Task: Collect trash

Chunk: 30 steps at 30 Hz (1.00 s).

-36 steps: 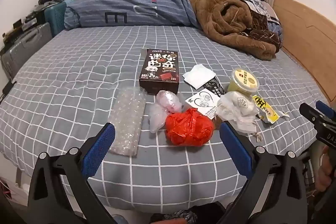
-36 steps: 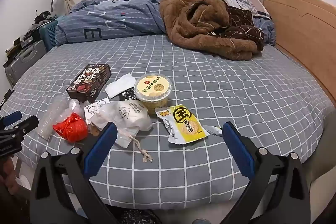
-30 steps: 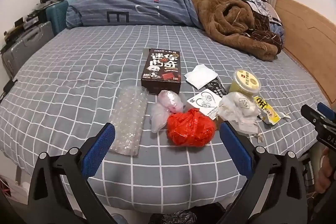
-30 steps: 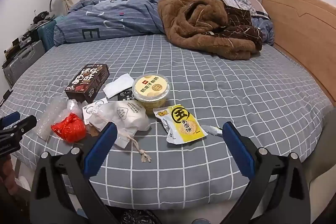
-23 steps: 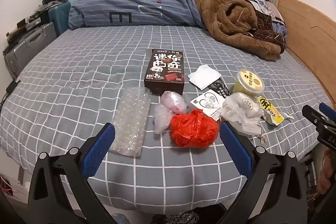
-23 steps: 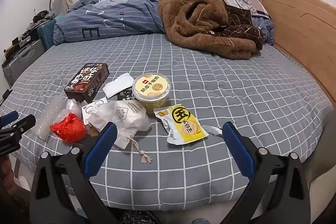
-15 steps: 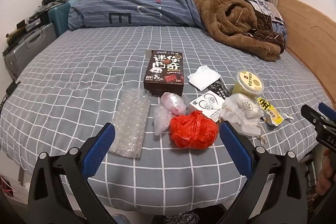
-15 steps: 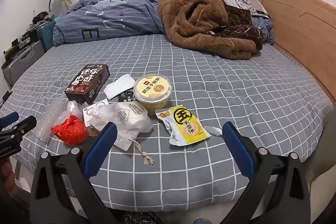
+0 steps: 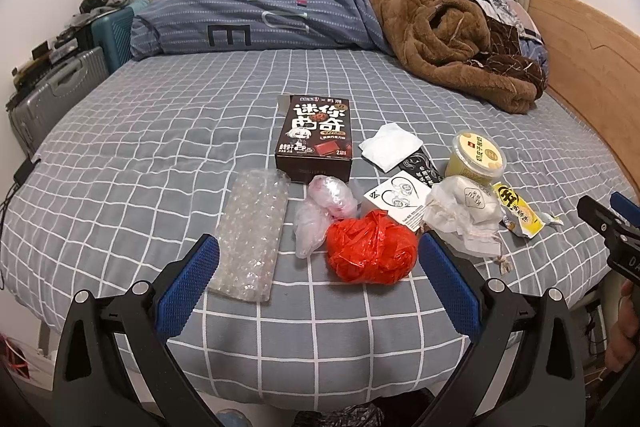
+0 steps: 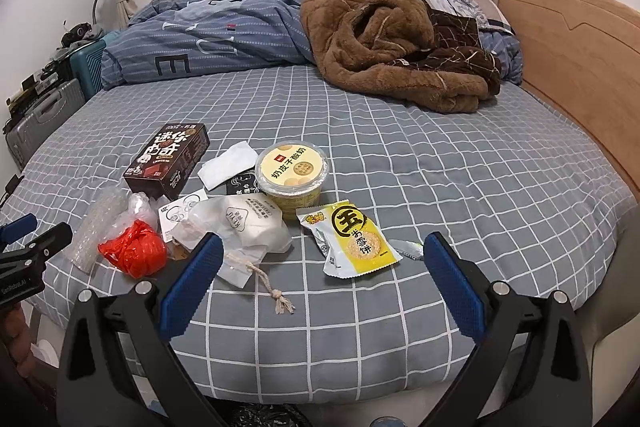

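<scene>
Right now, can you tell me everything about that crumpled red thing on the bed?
The red plastic bag is thin, shiny, crinkly plastic scrunched into a loose ball. It lies on the grey checked bedsheet near the front edge, ahead of the open left gripper, which is not touching it. A clear plastic bag presses against its left side, and a white card lies close behind it.

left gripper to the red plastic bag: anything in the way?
Nothing visible. The left gripper is open with the red plastic bag lying straight ahead between its fingers' line on the bed; bubble wrap lies off to the side.
</scene>
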### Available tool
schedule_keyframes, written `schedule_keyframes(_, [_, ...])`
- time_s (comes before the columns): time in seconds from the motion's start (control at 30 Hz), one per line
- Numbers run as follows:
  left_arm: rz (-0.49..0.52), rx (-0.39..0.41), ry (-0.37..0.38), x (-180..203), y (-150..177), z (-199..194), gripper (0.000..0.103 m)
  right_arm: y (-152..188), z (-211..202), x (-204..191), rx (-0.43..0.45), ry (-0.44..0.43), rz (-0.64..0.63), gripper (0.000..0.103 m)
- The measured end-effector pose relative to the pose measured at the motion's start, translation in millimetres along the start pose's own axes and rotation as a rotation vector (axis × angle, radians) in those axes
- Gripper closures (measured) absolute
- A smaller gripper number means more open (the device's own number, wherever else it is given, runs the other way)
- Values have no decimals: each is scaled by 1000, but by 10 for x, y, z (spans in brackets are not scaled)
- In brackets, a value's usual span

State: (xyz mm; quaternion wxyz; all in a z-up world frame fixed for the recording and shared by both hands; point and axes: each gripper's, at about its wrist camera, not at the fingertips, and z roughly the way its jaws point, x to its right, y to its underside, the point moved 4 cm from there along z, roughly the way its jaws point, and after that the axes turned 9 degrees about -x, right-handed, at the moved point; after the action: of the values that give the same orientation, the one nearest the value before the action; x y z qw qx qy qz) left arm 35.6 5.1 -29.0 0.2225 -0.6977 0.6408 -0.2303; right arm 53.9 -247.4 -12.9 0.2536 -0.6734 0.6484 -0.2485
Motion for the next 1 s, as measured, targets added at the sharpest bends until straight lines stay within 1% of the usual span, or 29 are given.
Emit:
schedule_keyframes(0.53, [-14,-8,2,-55,-8,-5,6,-11,-7,13,-1,-3,4,7])
schedule_keyframes(1.0, [-6,-9,-14,-53,-42,-13,6,-25,-30,20,2,-4,3,7])
